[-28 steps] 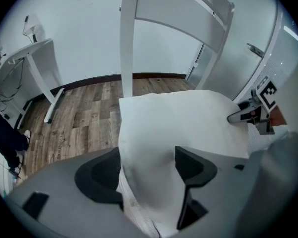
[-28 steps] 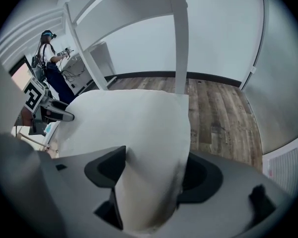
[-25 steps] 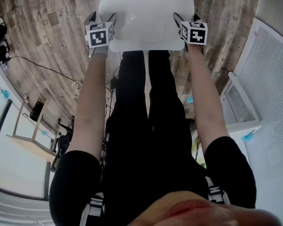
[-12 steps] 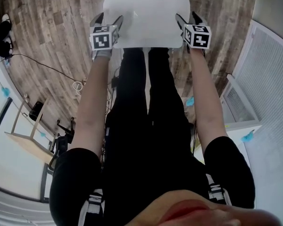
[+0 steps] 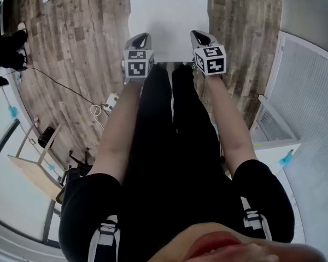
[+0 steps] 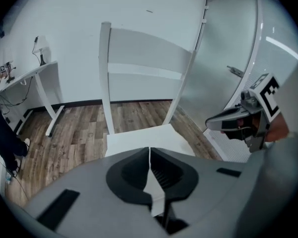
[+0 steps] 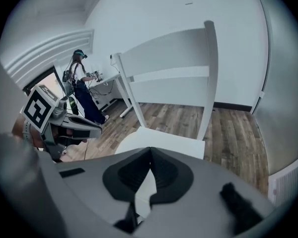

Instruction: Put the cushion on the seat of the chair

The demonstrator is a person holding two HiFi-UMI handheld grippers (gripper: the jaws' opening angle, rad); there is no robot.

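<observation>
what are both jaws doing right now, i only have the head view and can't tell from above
Observer: In the left gripper view, the left gripper has its jaws shut, tips together, with a white strip of the cushion showing between them.
Operator: and the right one
Observer: Same there: the right gripper is shut on the cushion's other near corner.
Operator: what's further ahead
Observer: The chair has a white back with horizontal slats. Past it, the right gripper view shows a person standing across the room.
</observation>
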